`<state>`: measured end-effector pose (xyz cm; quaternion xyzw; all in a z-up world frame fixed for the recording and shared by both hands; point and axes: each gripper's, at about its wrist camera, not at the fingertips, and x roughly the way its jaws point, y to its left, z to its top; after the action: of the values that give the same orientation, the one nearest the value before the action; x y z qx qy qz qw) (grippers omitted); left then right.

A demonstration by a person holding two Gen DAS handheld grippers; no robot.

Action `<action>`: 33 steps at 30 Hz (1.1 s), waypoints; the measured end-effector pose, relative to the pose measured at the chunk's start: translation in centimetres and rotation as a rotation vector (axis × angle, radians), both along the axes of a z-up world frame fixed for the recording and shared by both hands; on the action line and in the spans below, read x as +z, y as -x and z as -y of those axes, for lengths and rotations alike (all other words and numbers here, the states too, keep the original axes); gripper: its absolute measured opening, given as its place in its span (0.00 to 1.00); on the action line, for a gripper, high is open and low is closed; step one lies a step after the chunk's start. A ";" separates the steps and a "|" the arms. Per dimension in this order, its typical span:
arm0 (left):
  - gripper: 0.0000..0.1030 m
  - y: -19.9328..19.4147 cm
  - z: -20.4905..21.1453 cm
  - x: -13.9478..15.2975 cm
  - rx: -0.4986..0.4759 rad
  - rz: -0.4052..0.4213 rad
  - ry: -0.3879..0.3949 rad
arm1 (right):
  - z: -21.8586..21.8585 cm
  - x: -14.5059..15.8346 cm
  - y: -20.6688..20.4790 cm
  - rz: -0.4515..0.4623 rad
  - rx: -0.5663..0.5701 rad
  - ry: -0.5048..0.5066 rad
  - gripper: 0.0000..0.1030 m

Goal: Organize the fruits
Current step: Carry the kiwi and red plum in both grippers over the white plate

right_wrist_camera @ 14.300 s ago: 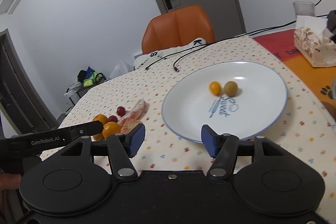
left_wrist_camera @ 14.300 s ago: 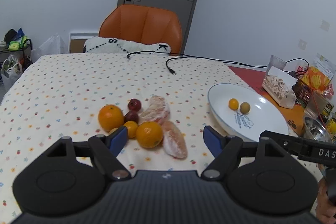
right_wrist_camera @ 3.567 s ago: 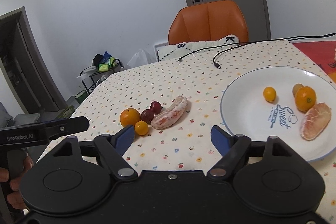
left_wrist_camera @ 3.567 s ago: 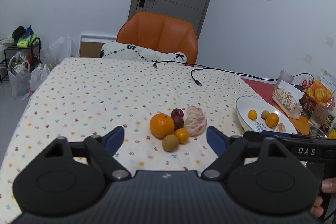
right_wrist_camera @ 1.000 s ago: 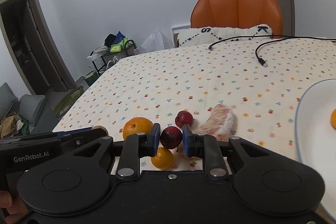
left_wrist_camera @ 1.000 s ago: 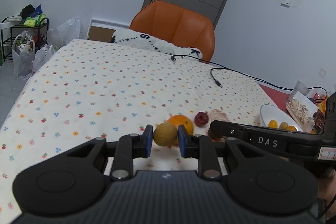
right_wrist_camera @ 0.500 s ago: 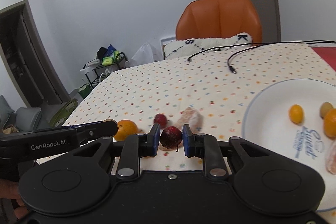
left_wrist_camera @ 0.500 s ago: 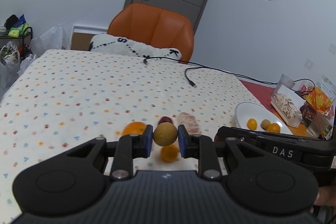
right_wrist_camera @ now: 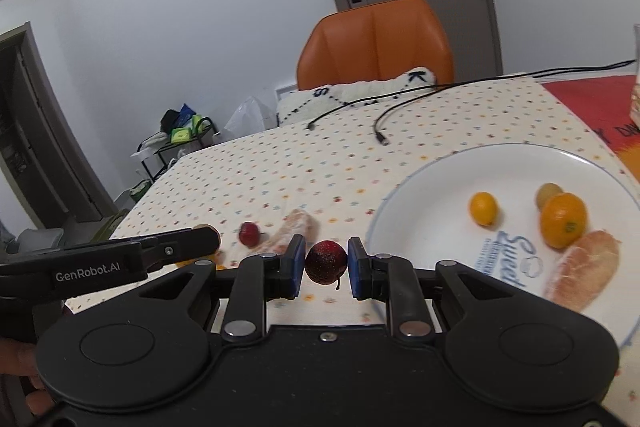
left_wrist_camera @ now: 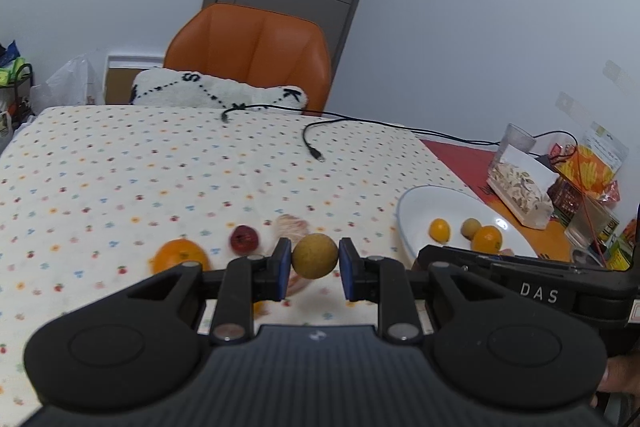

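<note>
My left gripper is shut on a round brown-yellow fruit, held above the tablecloth. My right gripper is shut on a dark red fruit, held just left of the white plate. The plate holds a small yellow fruit, a brown fruit, an orange and a peeled pomelo segment. On the cloth lie an orange, a red fruit and a peeled pomelo segment. The plate also shows in the left wrist view.
Two black cables lie across the far part of the table. An orange chair with a white cushion stands behind it. Snack packets and a glass crowd the right edge on a red mat.
Both grippers have moved right toward the plate, each carrying its fruit. The plate now fills more of the right wrist view.
</note>
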<state>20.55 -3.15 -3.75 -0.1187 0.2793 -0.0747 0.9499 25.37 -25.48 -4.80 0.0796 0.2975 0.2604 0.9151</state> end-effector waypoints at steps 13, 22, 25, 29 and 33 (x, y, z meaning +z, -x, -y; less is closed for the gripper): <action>0.23 -1.2 4.4 -0.1 -0.088 -0.002 -0.009 | 4.9 -0.6 0.1 -0.014 -0.099 -0.006 0.21; 0.23 -2.1 7.1 -0.3 -0.145 -0.003 -0.011 | 7.3 -1.3 0.6 -0.026 -0.158 -0.005 0.27; 0.23 -2.3 7.8 -0.4 -0.160 -0.002 -0.010 | 8.1 -1.4 0.9 -0.033 -0.174 -0.013 0.30; 0.23 -2.7 8.8 -0.6 -0.180 -0.007 -0.017 | 9.0 -1.7 1.1 -0.038 -0.192 -0.019 0.33; 0.23 -3.0 9.6 -0.8 -0.194 -0.019 -0.023 | 9.8 -1.9 1.4 -0.045 -0.204 -0.021 0.41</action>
<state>23.55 -12.78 -4.60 -0.0809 0.2995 -0.1622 0.9367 23.94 -35.25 -6.74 0.1248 0.3054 0.1670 0.9291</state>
